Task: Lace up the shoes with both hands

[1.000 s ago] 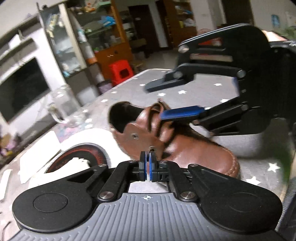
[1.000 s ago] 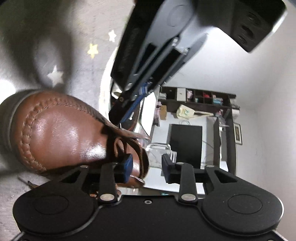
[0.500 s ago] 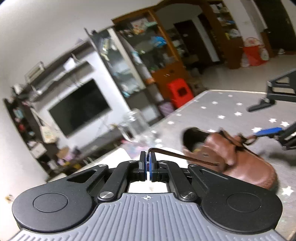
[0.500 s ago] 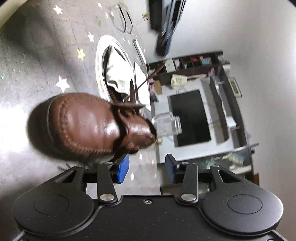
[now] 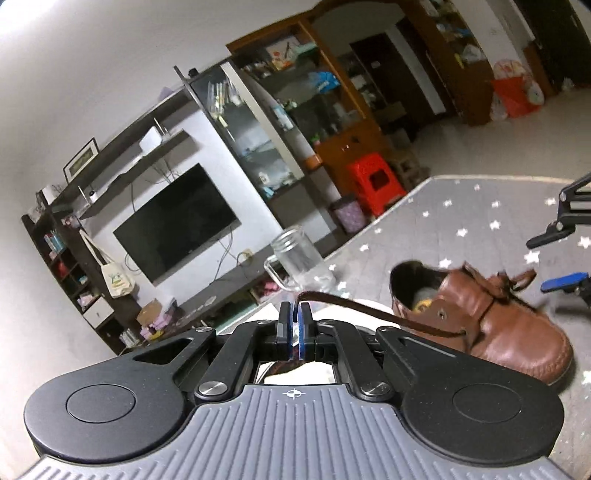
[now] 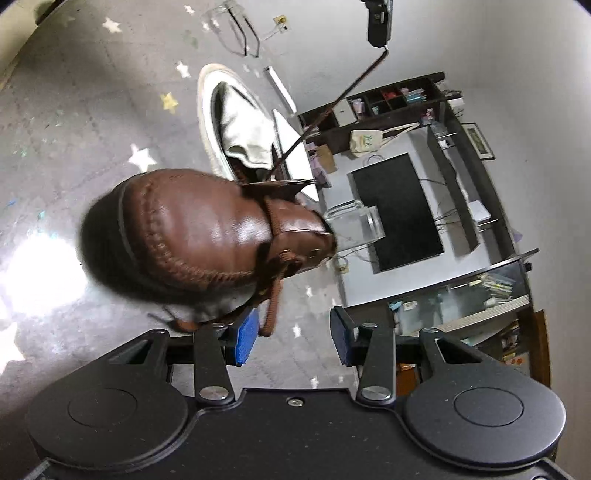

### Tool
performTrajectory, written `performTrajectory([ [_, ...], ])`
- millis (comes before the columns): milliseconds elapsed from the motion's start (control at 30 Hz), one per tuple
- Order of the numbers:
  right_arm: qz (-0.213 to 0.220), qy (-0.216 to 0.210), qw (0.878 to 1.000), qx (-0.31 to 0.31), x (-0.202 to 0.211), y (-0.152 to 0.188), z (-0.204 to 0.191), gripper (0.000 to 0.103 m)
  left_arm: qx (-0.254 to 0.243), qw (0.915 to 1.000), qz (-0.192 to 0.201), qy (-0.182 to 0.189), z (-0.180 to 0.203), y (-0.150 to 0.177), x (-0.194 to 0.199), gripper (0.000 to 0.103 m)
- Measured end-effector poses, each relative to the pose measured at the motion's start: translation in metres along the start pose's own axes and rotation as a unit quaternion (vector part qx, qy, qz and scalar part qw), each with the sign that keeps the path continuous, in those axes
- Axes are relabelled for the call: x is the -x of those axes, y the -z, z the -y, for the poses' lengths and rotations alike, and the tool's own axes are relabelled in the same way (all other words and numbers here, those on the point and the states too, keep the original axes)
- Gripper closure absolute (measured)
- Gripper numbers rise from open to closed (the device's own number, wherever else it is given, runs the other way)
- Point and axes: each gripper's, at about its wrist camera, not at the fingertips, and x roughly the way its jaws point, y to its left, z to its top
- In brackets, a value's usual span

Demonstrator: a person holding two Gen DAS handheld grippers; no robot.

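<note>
A brown leather shoe lies on the grey star-print tablecloth. My left gripper is shut on the end of its brown lace, which runs taut back to the side eyelet. In the right wrist view the shoe is seen toe-first, and the lace stretches up to the left gripper. My right gripper is open just behind the shoe's tongue; a second lace end hangs beside its left pad. The right gripper shows at the edge of the left wrist view.
A glass mug stands behind the shoe near the table edge. A white plate with a crumpled cloth lies beside the shoe. Spectacles lie farther off on the cloth. A TV wall and shelves lie beyond the table.
My left gripper has drawn back from the shoe with the lace, pulling it taut. The right gripper has backed off the tongue and stayed open.
</note>
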Motion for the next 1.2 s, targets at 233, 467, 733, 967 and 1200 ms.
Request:
performTrajectory([
  [233,-0.003,-0.020,1.000,-0.014,-0.005,0.007,-0.005,0.062,0.008,0.9996,-0.021,-0.015,0.000,0.010,-0.007,0.075],
  [467,-0.007,-0.046,0.999,-0.004,0.000,0.018,-0.014,0.071,0.003,0.9995,-0.027,-0.015,0.002,0.010,-0.011,0.068],
  [733,0.021,-0.135,0.990,-0.022,0.014,0.023,-0.007,0.073,-0.011,0.9992,-0.036,0.009,0.019,0.008,-0.018,0.062],
  [967,0.051,-0.183,0.981,-0.048,0.009,0.021,0.010,0.076,-0.021,0.9984,-0.046,0.025,0.030,0.013,-0.026,0.061],
  [1200,0.063,-0.194,0.978,-0.042,0.006,0.024,0.011,0.098,-0.031,0.9974,-0.039,0.052,0.038,0.016,-0.024,0.059],
])
